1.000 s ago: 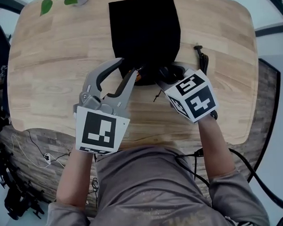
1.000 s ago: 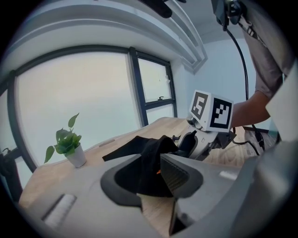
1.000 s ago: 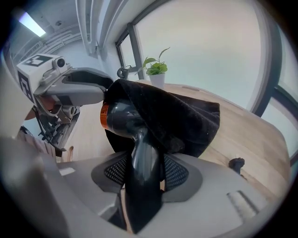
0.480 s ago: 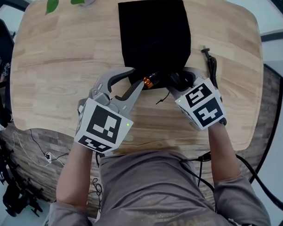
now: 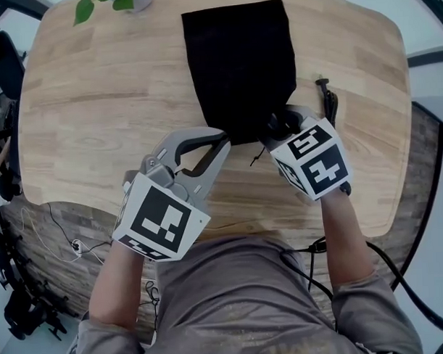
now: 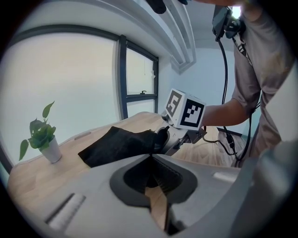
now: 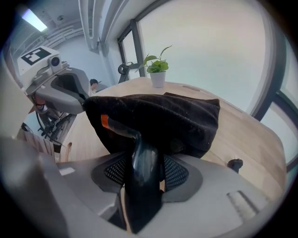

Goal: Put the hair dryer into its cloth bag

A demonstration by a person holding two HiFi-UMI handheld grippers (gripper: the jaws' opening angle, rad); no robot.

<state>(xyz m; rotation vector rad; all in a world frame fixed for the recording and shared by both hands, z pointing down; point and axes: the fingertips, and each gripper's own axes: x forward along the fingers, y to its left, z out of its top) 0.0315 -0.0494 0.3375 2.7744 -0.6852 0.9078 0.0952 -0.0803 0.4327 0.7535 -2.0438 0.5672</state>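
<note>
Hair dryer (image 7: 139, 195) has its glossy black handle clamped btwn the pads of the right claw (image 7: 144, 167); its head is ahead of that claw, already under the raised mouth of the cloth bag (image 7: 181, 116), w/ only an orange bit (image 7: 104, 122) showing at the hem; right claw is closed on the handle and points down at the table (image 5: 96, 104). Left claw (image 6: 150, 159) has its tips together at the bag's mouth hem, ahead and to the left of the right claw's tips; it looks to be pinching the cloth, w/ nothing else btwn its pads. Rest of the bag lies flat on the wood beyond both claws; a black cord end (image 5: 324, 95) rests on the table at the right claw's outer side, beside the bag.

Handling, as a judgement: dryer is rigid, prob. moderately heavy and nose-heavy; its smooth shiny shell could slip or twist in the pads; best hold is mid-handle, squarely across, as here. Bag is thin, limp and light; it will prob. collapse and drag on the dryer's edges unless the hem is held up and open; take it at the hem, near a side seam; cord may snag at the mouth, so it needs tucking in.
</note>
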